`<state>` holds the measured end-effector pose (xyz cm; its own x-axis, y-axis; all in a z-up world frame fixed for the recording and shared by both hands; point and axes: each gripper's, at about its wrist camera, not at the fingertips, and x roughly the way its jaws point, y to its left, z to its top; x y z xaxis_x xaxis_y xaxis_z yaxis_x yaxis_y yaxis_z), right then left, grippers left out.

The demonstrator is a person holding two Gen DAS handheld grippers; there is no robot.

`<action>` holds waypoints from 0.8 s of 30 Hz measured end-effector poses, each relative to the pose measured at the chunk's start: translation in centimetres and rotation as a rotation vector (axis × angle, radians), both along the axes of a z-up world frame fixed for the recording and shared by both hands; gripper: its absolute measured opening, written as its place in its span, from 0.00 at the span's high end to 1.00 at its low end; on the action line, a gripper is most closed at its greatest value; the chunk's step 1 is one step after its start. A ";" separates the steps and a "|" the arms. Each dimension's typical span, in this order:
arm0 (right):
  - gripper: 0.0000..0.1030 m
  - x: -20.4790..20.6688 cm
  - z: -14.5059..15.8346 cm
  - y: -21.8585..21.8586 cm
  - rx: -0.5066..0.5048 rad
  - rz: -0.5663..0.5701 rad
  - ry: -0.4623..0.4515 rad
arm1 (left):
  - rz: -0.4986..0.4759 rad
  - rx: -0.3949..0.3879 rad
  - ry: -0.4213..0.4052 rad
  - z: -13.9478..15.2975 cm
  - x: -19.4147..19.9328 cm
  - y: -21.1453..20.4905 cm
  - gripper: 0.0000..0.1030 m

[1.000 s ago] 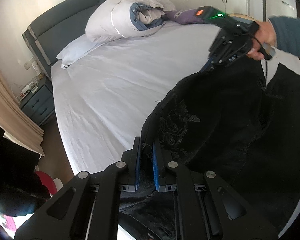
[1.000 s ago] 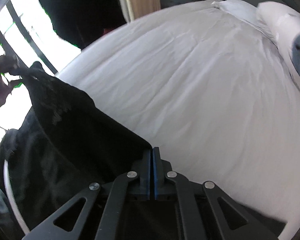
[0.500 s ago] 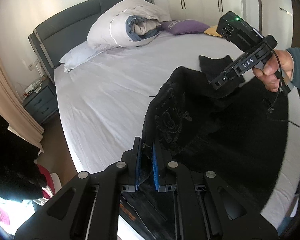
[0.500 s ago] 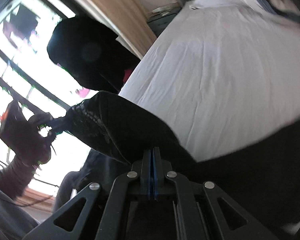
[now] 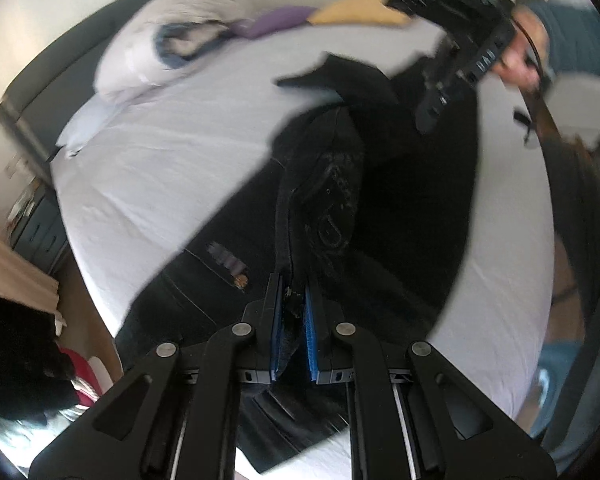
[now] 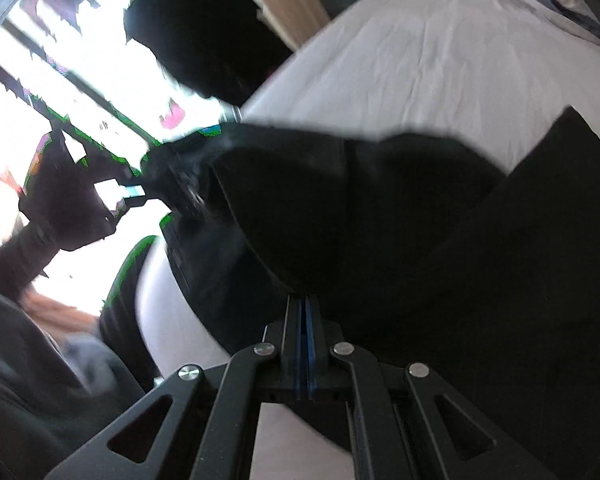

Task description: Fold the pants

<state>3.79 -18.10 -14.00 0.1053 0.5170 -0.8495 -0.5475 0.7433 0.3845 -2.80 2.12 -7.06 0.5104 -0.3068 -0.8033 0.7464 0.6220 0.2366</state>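
Black pants (image 5: 380,208) with pale embroidery lie spread on the white bed sheet (image 5: 172,168), one layer lifted over the other. My left gripper (image 5: 293,300) is shut on a raised edge of the pants, with fabric bunched between its blue pads. In the same view the right gripper (image 5: 424,124) reaches down from the upper right in a person's hand, its tips buried in the cloth. The right wrist view shows my right gripper (image 6: 302,304) shut on a black fold of the pants (image 6: 380,216). The left gripper (image 6: 140,184) appears there as a dark shape against the bright window.
A rolled white duvet (image 5: 156,56), a white pillow (image 5: 88,120), a purple cushion (image 5: 280,20) and a yellow cushion (image 5: 356,12) lie at the head of the bed. A grey nightstand (image 5: 36,224) and beige curtain (image 5: 16,272) stand left. A dark heap (image 6: 204,32) sits by the window.
Both grippers have swept sideways across the bed, carrying the held layer of the pants over the other. More black cloth now covers the sheet. Both stay shut on the pants.
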 end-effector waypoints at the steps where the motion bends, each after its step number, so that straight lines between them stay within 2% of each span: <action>1: 0.97 -1.0 -0.6 0.2 -0.046 0.020 -0.002 | -0.016 0.017 0.014 -0.8 -1.0 -0.2 0.91; 4: 0.97 -3.2 -2.5 1.3 -0.207 0.073 -0.045 | -0.050 0.066 0.030 -2.8 -3.7 -0.2 0.91; 7: 0.97 -4.9 -3.7 1.6 -0.279 0.097 -0.094 | -0.045 0.074 0.047 -4.0 -5.4 0.4 0.91; 10: 0.98 -6.1 -3.7 3.2 -0.386 0.149 -0.190 | -0.055 0.097 0.033 -4.6 -6.7 0.4 0.92; 12: 0.98 -7.5 -3.4 4.8 -0.495 0.220 -0.279 | -0.063 0.113 0.014 -4.9 -7.1 0.6 0.92; 14: 0.98 -8.6 -3.6 5.9 -0.579 0.278 -0.354 | -0.050 0.091 0.017 -5.1 -7.2 1.1 0.92; 17: 0.97 -9.3 -3.8 6.2 -0.622 0.299 -0.400 | -0.039 0.066 0.011 -4.6 -7.1 1.6 0.92; 24: 0.97 -10.6 -3.5 6.5 -0.656 0.301 -0.434 | -0.072 0.081 -0.003 -4.2 -5.4 1.9 0.92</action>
